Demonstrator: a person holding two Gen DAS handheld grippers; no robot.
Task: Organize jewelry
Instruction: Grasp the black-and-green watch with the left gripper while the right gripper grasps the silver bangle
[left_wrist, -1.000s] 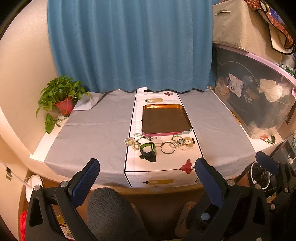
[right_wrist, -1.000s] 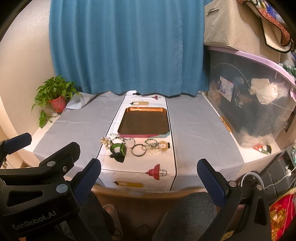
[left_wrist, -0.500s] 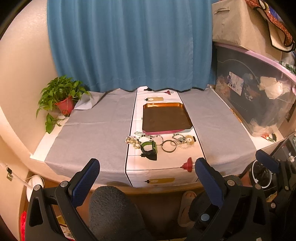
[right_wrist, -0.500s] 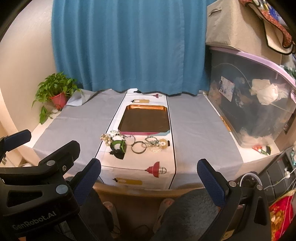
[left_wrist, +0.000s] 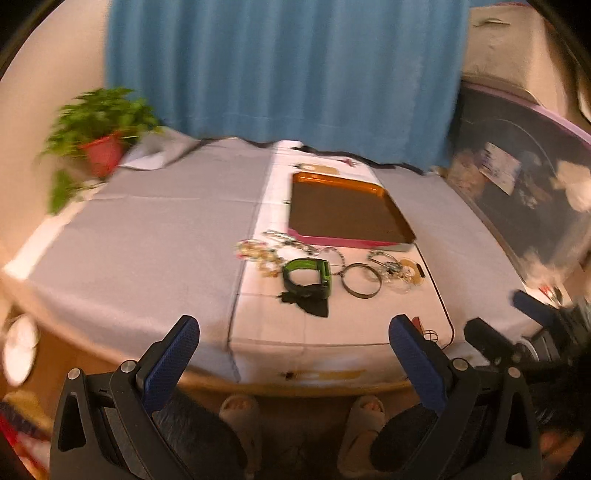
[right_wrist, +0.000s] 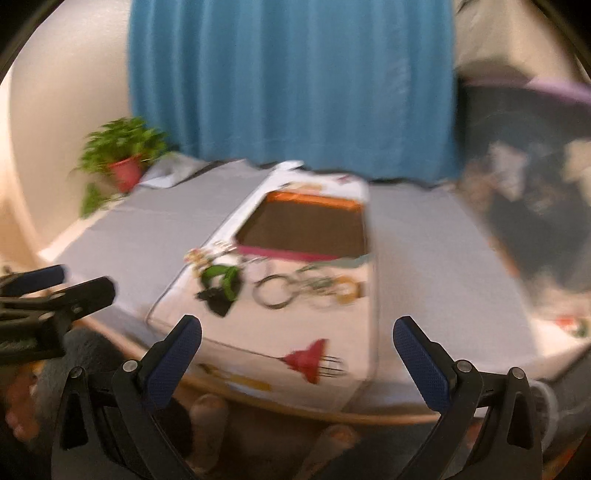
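A row of jewelry lies on the white table runner in front of a dark tray with orange and pink rims. It holds a bead bracelet, a green and black watch, a metal bangle and a tangle of chains and rings. My left gripper is open and empty, short of the table's near edge. My right gripper is open and empty, above the near edge. The watch, bangle and tray show blurred in the right wrist view.
A potted plant stands at the back left. A blue curtain hangs behind the table. A dark plastic storage box stands along the right side. Grey cloth covers the table either side of the runner. Slippered feet show below.
Both grippers have moved forward and down toward the table; the jewelry and tray look larger and closer. The views are motion-blurred. Both grippers stay open.
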